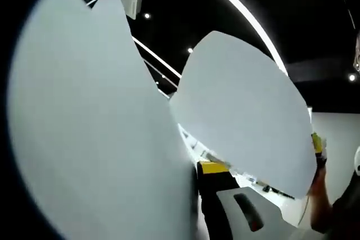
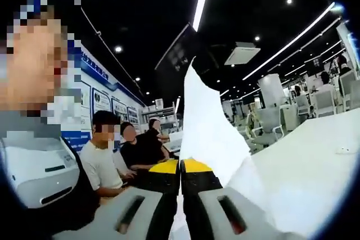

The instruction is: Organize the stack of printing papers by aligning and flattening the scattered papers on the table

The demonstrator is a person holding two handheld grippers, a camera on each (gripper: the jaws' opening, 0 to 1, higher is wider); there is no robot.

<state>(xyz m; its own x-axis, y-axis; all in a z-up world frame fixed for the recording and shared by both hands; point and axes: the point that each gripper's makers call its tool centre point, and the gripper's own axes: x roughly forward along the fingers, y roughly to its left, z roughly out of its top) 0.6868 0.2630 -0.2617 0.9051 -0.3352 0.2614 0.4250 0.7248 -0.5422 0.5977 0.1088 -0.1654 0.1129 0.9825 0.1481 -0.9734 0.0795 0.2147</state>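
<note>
Rising between the right gripper [image 2: 180,168]'s clenched yellow-tipped jaws, thin white printing papers [image 2: 205,127] stood edge-on above the white table [image 2: 315,161]. Smooth, curved sheets [image 1: 101,139] hid the left gripper's jaws; their state could not be told. Seated people [image 2: 104,158] sat beside the table.

I count two paper sheets [image 1: 95,139] up close, one printer [image 2: 34,172], three seated people [image 2: 104,158] and two grippers: left gripper [image 1: 225,195], right gripper [image 2: 180,175]
</note>
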